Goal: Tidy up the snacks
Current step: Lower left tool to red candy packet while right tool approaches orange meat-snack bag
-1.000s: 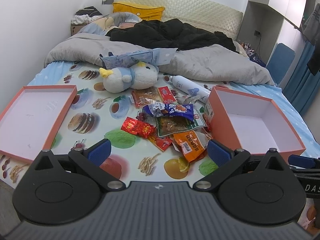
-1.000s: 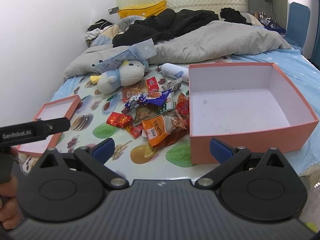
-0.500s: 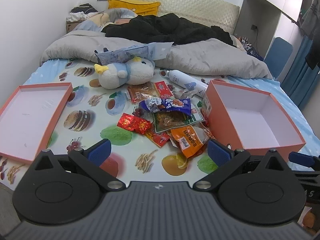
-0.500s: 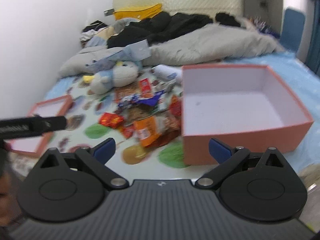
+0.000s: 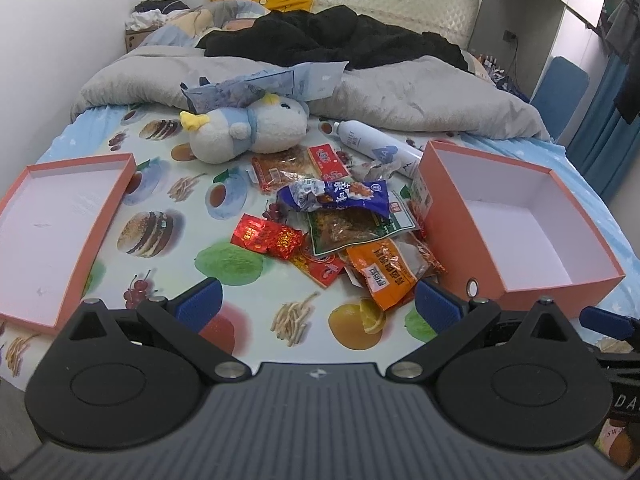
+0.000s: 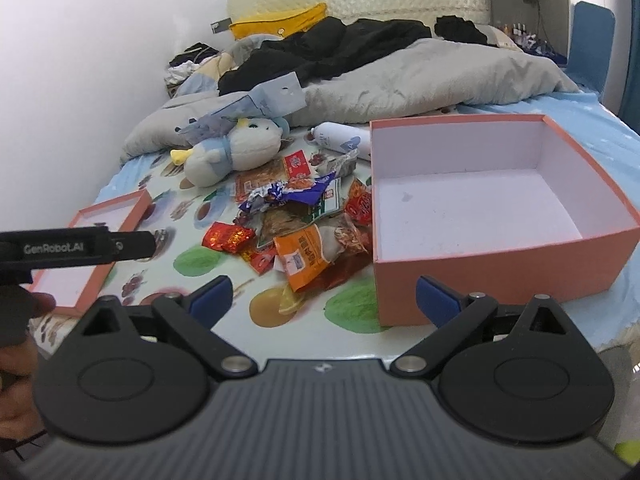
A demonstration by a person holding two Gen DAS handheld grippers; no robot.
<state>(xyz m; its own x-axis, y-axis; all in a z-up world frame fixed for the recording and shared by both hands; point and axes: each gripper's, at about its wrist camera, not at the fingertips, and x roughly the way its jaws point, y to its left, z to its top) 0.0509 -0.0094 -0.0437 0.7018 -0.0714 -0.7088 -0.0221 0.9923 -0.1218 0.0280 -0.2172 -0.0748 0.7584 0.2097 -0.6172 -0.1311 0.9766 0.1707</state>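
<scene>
A heap of snack packets lies mid-bed: an orange packet (image 5: 386, 276) (image 6: 302, 258), a blue packet (image 5: 340, 195) (image 6: 294, 192), red foil packets (image 5: 266, 237) (image 6: 226, 237) and a green-edged packet (image 5: 348, 230). An empty orange box (image 5: 516, 216) (image 6: 480, 208) stands right of the heap. Its shallow lid (image 5: 56, 224) (image 6: 100, 224) lies to the left. My left gripper (image 5: 318, 306) hovers open near the bed's front edge, short of the heap. My right gripper (image 6: 322, 294) is open too, in front of the box's near-left corner. Neither holds anything.
A plush toy (image 5: 248, 130) and a white bottle (image 5: 374, 144) lie behind the snacks. A grey quilt (image 5: 400, 96) and black clothes (image 5: 328, 40) cover the far bed. The other gripper's bar (image 6: 76, 246), held by a hand (image 6: 20, 364), crosses the right view's left side.
Both grippers have shifted slightly forward and up over the bed's edge, so the snacks and box sit a little differently in view. Nothing on the bed has moved; both stay open.
</scene>
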